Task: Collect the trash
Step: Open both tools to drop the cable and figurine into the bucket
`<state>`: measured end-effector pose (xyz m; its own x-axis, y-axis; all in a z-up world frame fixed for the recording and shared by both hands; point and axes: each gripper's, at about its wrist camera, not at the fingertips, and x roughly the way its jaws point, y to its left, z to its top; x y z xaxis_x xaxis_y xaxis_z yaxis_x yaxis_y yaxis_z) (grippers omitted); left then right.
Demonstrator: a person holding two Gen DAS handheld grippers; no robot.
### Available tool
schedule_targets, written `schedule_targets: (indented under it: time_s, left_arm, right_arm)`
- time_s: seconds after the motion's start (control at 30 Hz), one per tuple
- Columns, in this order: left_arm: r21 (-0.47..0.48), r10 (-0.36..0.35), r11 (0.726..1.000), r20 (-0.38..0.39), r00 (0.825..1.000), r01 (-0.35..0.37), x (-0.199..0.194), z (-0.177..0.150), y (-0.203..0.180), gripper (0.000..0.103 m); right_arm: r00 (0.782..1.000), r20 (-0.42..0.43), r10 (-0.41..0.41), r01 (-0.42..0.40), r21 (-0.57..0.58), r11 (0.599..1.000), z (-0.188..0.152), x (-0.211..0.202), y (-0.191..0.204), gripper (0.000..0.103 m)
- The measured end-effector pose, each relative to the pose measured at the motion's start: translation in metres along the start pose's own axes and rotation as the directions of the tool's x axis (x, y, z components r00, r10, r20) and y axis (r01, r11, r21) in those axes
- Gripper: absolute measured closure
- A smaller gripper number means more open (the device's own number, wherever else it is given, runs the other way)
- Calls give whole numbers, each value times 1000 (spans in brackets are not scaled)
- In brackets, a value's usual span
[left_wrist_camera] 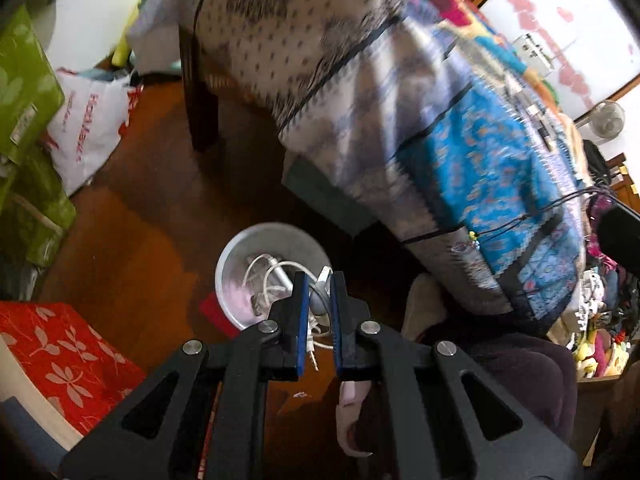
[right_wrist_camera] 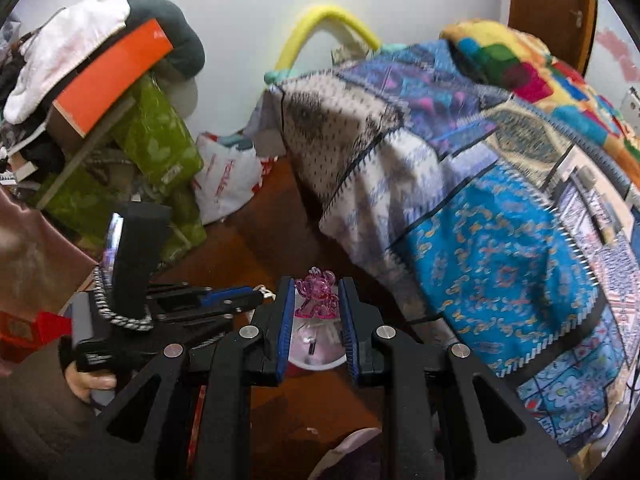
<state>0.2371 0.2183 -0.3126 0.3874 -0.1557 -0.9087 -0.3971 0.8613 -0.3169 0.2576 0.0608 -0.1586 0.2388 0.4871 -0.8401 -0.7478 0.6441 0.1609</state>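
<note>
A white round bin [left_wrist_camera: 240, 252] stands on the wooden floor below the bed's edge, with white cables [left_wrist_camera: 264, 268] inside. My left gripper [left_wrist_camera: 319, 280] hangs above the bin, shut on a tangle of white cable with a silver plug [left_wrist_camera: 320, 300]. My right gripper [right_wrist_camera: 318, 284] is shut on a small pink translucent figurine [right_wrist_camera: 316, 292], held over the bin [right_wrist_camera: 316, 348]. The left gripper [right_wrist_camera: 224, 300] shows at the left in the right wrist view.
A bed with a patchwork quilt [left_wrist_camera: 460, 152] overhangs on the right. Green boxes [left_wrist_camera: 24, 80], a white plastic bag [left_wrist_camera: 88, 124] and a red patterned box [left_wrist_camera: 68, 360] crowd the left. A person's foot [left_wrist_camera: 352, 412] is beside the bin.
</note>
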Motion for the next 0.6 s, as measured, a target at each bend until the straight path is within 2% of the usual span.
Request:
schedule_targets:
  time_s: [0.17, 0.4, 0.53, 0.6]
  left_arm:
    - [-23, 43, 999, -51, 998, -44, 33, 0, 9, 94]
    - [-125, 20, 991, -146, 989, -39, 60, 5, 25, 93]
    - [-133, 54, 989, -131, 990, -71, 54, 5, 28, 92]
    - [-137, 71, 987, -104, 992, -85, 42, 2, 30, 82]
  right_arm:
    - [996, -83, 34, -32, 17, 999, 5, 34, -5, 83]
    - [985, -162, 54, -53, 10, 999, 10, 72, -3, 83]
    - [983, -173, 66, -65, 8, 998, 14, 83, 0, 82]
    - [982, -176, 66, -67, 1, 998, 15, 87, 1, 82]
